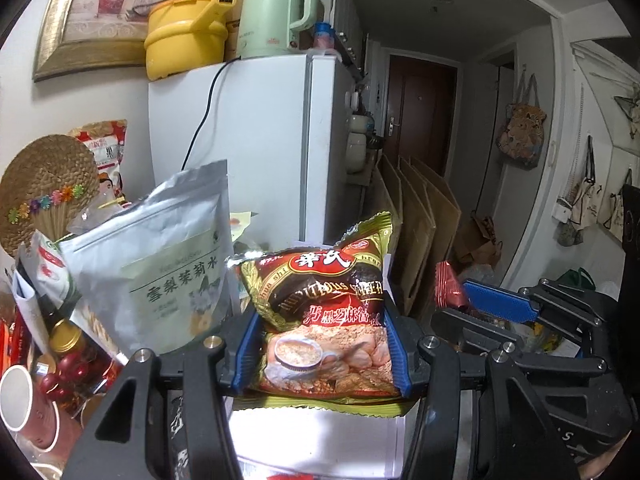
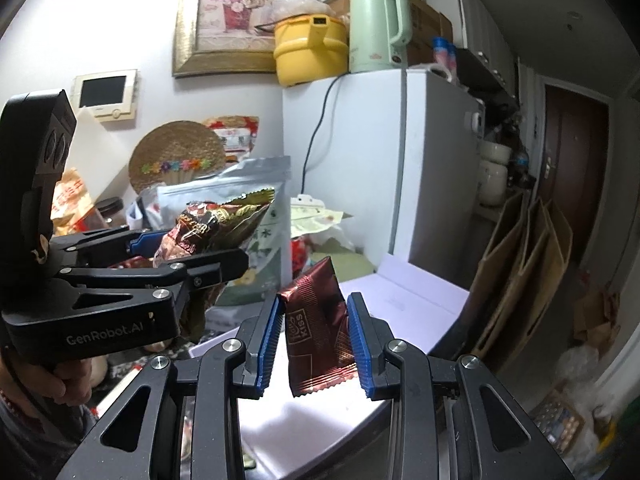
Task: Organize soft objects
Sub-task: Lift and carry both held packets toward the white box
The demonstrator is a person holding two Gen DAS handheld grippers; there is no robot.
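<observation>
Packets in grip number two, one per hand-held gripper. The left hand-held gripper (image 1: 322, 344) is clenched on a puffy red-and-gold cereal packet (image 1: 320, 312), its blue pads pressing both sides, the packet raised upright above the white desk (image 1: 312, 432). The right hand-held gripper (image 2: 314, 344) is clenched on a smaller dark red snack packet (image 2: 318, 336) marked "Kiss", held tilted over the same white surface; its right pad meets the wrapper, while contact at the left pad is hard to judge.

One silver standing pouch (image 1: 160, 264) with a green label rests just left of the cereal packet. Behind stands one white fridge (image 1: 248, 140), carrying one yellow pot (image 1: 184, 40) and one pale green kettle (image 1: 276, 16). One framed flower picture (image 1: 100, 12) hangs on the wall, and one round woven mat (image 1: 44, 184) leans below it.

Several flat cardboard sheets (image 1: 420, 224) lean beside the fridge; their count is unclear. The clutter at the lower left of the left wrist view is cut off by the lens edge, and the lower rim of the cereal packet is partly hidden by the gripper body.
</observation>
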